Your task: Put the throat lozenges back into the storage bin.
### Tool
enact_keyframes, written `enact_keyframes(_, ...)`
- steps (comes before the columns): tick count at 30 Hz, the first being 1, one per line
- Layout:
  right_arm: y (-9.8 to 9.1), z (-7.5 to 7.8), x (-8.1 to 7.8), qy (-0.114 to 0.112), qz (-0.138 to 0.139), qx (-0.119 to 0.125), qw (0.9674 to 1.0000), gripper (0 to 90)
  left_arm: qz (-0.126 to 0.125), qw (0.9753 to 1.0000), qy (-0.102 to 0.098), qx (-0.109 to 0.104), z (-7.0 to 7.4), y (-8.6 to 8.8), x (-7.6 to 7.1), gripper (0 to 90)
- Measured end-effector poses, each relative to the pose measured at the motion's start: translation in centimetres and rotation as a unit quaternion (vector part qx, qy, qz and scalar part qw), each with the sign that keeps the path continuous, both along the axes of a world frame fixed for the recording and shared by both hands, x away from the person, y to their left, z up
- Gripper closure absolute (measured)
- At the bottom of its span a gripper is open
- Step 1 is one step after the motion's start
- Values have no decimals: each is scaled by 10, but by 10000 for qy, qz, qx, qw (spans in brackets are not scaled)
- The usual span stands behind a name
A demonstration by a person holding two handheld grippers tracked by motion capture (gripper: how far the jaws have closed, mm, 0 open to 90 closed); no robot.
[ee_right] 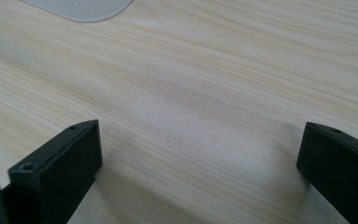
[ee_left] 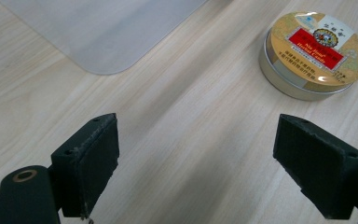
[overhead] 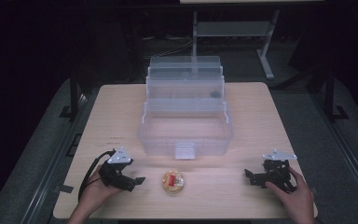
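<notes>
**Wooden table, both grippers gaping**

The pale wooden table point(overhead: 261, 116) is carrying everything. Left gripper point(overhead: 137, 180) and right gripper point(overhead: 248, 173) are resting wide open, empty. A round tin point(overhead: 173, 181) is lying between them; at 12 o'clock, a clear tiered box point(overhead: 186, 126).

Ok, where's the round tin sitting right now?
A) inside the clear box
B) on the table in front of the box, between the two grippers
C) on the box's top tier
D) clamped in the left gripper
B: the round tin lies on the bare table in front of the clear box, between the open left gripper and right gripper.
</notes>
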State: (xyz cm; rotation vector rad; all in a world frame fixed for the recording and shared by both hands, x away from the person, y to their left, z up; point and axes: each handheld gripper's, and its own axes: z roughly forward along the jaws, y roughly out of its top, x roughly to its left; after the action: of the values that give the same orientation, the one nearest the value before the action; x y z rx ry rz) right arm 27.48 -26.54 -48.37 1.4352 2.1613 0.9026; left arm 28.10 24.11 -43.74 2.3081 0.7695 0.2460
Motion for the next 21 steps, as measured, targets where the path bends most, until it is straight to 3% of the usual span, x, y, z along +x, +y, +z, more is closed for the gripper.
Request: enact_keyframes(21, 0, 0, 0, 0, 0, 0, 10000, 0, -146, 9999, 9, -22, 6, -15, 5, 135)
